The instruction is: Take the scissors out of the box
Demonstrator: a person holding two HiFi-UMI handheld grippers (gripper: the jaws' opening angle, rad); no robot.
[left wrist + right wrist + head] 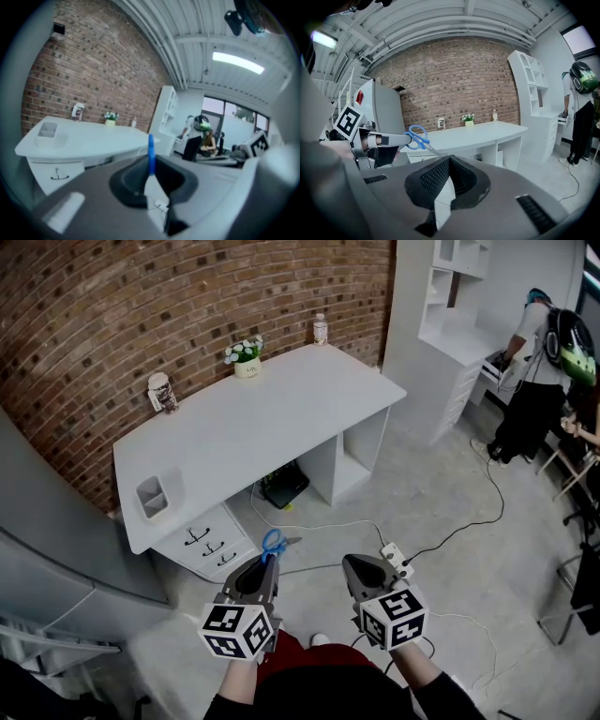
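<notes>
Blue-handled scissors [274,543] are clamped by the handle in my left gripper [269,562], and the blades stick out to the right over the floor. In the left gripper view the blue handle [151,153] stands edge-on between the jaws. The right gripper view shows the scissors [416,137] held out from the left gripper [386,139]. My right gripper [350,564] hovers beside it, jaws together with nothing between them [450,159]. A small white open box [153,495] sits on the near left corner of the white desk [272,418], well away from both grippers.
On the desk stand a patterned cup [163,392], a flower pot [246,359] and a bottle [321,329]. Drawers [206,542] sit under the desk. A power strip [395,559] and cables lie on the floor. A person [530,371] stands by the white shelving at the right.
</notes>
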